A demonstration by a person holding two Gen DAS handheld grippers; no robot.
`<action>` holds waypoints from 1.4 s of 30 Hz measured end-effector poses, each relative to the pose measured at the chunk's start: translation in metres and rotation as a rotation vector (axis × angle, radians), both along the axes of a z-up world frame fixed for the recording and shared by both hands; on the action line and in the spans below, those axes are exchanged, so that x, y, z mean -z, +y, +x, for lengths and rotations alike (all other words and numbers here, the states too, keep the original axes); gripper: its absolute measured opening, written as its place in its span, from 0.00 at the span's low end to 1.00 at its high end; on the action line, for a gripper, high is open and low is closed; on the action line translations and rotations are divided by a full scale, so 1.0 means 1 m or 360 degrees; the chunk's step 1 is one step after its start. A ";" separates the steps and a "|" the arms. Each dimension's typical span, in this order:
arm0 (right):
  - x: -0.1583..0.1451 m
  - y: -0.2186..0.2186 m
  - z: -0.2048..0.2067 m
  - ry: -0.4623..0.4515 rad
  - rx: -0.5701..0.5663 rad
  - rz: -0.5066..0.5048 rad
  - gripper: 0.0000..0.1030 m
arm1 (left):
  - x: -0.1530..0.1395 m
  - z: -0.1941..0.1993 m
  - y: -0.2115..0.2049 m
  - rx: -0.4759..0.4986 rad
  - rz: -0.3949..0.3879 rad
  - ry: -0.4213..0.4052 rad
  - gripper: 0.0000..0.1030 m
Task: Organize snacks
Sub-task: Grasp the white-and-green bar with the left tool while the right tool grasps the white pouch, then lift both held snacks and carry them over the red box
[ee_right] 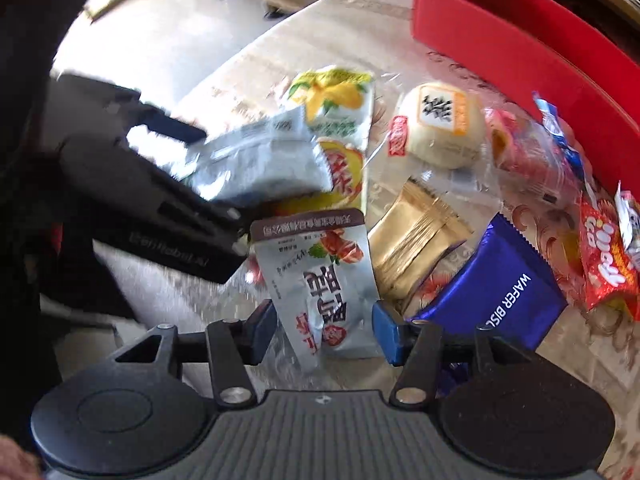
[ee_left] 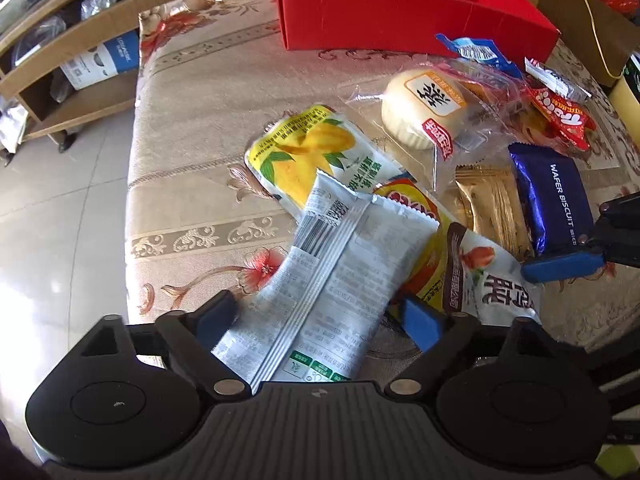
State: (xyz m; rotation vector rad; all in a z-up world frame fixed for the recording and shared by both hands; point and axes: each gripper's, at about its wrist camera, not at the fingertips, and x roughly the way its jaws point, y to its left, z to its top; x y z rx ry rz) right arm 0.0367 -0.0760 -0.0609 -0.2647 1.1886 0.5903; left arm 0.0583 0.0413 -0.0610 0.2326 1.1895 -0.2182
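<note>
The left gripper has its jaws spread wide around the silver-white snack packet; whether the blue pads actually press on its edges I cannot tell, though the packet lies between them and runs up toward 12 o'clock. Its top end overlaps the mango-print packet at 11 o'clock and a yellow packet at 1 o'clock.

The right gripper stands partly open, its pads on either side of the white jujube-print packet with a clear gap on both sides, so the packet lies loose on the floral tablecloth. From this gripper, the gold foil packet sits at 1 o'clock, just beside the jujube packet, and the blue wafer biscuit packet at 2 o'clock, close by the right pad. The round pastry in clear wrap is farther out at 1 o'clock, with the red candy packet at 3 o'clock near the table's edge. The red box stands beyond the whole pile, at 1 to 2 o'clock, well apart from both grippers. A wooden shelf stands on the tiled floor off the table, at 10 o'clock from the left gripper.
</note>
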 end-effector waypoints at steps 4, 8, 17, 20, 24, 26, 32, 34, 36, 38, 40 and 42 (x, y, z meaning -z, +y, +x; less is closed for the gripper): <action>-0.003 -0.004 0.006 0.0009 -0.0046 0.0014 0.47 | 0.004 -0.001 -0.004 0.0034 0.0011 0.0019 0.99; 0.002 0.001 0.014 0.0012 -0.0149 -0.0017 0.56 | 0.005 -0.001 -0.004 0.0035 0.0008 0.0022 0.99; 0.002 0.008 0.005 -0.0019 -0.0167 -0.0030 0.33 | 0.005 0.002 -0.002 0.0029 0.0002 0.0027 1.00; -0.007 -0.001 0.000 -0.0025 -0.0138 -0.0006 0.26 | 0.005 0.001 -0.002 0.0031 0.0004 0.0024 1.00; -0.006 -0.005 0.000 0.0112 -0.0142 0.0053 0.30 | 0.005 0.001 -0.003 0.0027 0.0007 0.0027 1.00; -0.006 -0.006 0.001 0.0130 -0.0147 0.0038 0.33 | 0.005 0.002 -0.002 0.0026 0.0005 0.0028 1.00; -0.013 0.008 0.011 -0.0009 -0.0320 -0.0082 0.65 | 0.004 0.001 -0.002 0.0030 0.0002 0.0029 1.00; -0.007 0.015 0.017 0.0005 -0.0340 -0.0093 0.66 | 0.004 0.001 -0.002 0.0031 0.0001 0.0028 1.00; 0.006 0.019 0.023 0.0063 -0.0312 -0.0073 0.67 | 0.004 0.001 -0.002 0.0035 0.0001 0.0028 1.00; 0.011 0.020 0.019 0.0032 -0.0287 -0.0050 0.72 | 0.005 0.000 -0.003 0.0050 0.0011 0.0023 1.00; 0.010 0.018 0.012 -0.0037 -0.0249 -0.0078 0.59 | 0.005 0.000 -0.003 0.0051 0.0009 0.0022 1.00; 0.008 0.015 0.005 -0.0082 -0.0221 -0.0112 0.49 | 0.005 -0.001 -0.004 0.0050 0.0013 0.0025 1.00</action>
